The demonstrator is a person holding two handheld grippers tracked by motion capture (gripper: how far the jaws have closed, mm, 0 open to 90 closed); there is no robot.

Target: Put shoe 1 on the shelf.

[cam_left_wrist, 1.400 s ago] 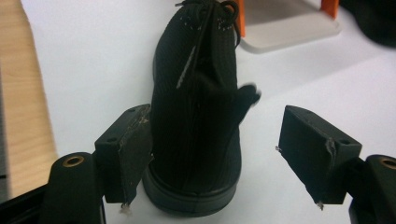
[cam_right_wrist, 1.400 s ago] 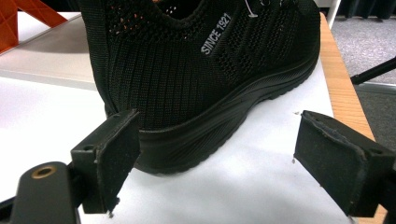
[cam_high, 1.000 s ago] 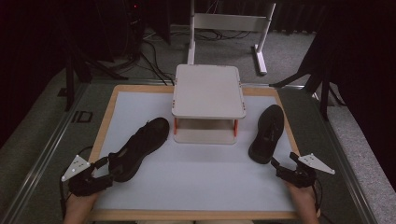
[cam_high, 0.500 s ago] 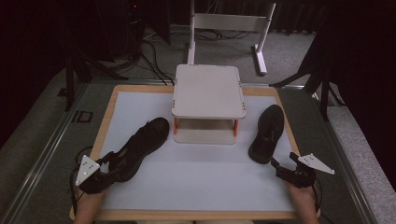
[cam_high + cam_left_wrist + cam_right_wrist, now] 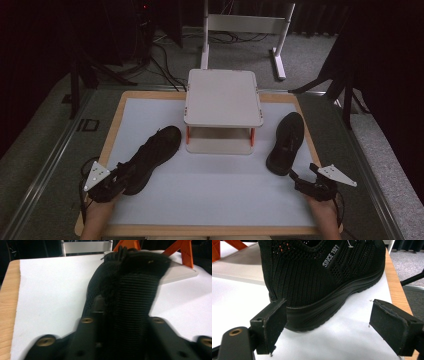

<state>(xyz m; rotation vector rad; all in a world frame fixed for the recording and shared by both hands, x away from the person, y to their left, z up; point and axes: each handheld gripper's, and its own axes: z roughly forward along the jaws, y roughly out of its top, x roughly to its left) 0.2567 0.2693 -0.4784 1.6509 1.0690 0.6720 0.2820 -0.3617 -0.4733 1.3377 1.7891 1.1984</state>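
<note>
Left gripper (image 5: pixel 119 178) jaws have just been closing and now clench the heel of the left shoe (image 5: pixel 152 155), near-left on the white mat (image 5: pixel 210 195), so it looks ready to lift; right gripper (image 5: pixel 304 178) gapes unclenched behind the right shoe (image 5: pixel 286 142).

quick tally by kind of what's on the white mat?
Black shoes: 2, left shoe, right shoe
Two-tier stands: 1, stand
Hand-held grippers at the near edge: 2, left hand-held gripper, right hand-held gripper
Total: 5
</note>
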